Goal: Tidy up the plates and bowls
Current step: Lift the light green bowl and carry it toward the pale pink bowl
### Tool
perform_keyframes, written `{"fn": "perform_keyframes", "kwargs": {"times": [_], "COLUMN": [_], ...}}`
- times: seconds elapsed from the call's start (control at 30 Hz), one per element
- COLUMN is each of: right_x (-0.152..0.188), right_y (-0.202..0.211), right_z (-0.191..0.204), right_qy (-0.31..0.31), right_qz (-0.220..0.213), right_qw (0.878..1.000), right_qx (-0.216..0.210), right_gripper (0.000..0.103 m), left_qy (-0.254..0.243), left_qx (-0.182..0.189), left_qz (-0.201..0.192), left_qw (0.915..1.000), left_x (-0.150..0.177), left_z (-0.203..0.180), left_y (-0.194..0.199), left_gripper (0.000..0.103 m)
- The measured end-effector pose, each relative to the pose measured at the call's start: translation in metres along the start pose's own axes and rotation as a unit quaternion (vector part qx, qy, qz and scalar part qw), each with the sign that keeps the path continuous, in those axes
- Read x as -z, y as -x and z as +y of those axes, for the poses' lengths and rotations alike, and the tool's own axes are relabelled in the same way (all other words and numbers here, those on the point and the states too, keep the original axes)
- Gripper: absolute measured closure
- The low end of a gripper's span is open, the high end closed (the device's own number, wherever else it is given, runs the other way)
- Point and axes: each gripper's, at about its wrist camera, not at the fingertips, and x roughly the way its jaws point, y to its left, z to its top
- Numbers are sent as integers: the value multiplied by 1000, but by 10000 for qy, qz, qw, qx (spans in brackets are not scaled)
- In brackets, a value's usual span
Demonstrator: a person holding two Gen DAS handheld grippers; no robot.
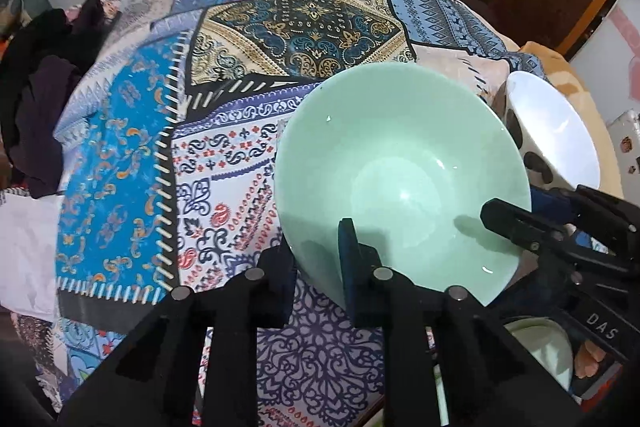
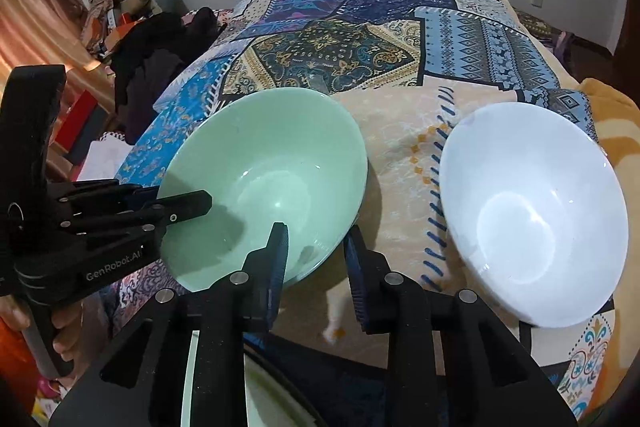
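Both grippers gripped one green bowl [image 1: 400, 179]: the left gripper [image 1: 320, 267] had its jaws clamped across the near rim, and the right gripper [image 2: 316, 259] pinched the same rim (one finger inside, one outside). The bowl sat tilted above a patchwork cloth [image 1: 160, 147]. Just beyond to the right lay a white bowl [image 2: 532, 219].

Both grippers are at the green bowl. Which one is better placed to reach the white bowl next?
Right. The white bowl sits just beside the right gripper, on its outer side; from the left gripper it lies beyond the green bowl.
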Motion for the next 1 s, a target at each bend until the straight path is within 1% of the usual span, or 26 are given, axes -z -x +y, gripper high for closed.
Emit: {"fn": "perform_keyframes", "kwargs": {"times": [0.1, 0.23, 0.43, 0.73, 1.0], "right_x": [1, 3, 6, 12, 22], "right_y": [3, 10, 31, 73, 101], "right_z": [4, 12, 25, 52, 73], "right_qy": [32, 88, 168, 349, 508], "right_qz": [-18, -79, -282, -664, -919], "right_qw": [10000, 9999, 9995, 9971, 9944], "right_qx": [-14, -5, 39, 100, 96], "right_gripper": [78, 78, 78, 78, 78], "left_qy": [64, 84, 157, 202, 229], "left_qx": [56, 35, 79, 100, 96], "left_qz": [-7, -85, -263, -700, -986], "left_qw": [10000, 9999, 9995, 9973, 9948], "left_x": [5, 14, 22, 40, 63], "left_z": [3, 4, 4, 0, 0], "left_y": [6, 20, 44, 98, 142], "left_gripper": [84, 84, 84, 83, 83]}}
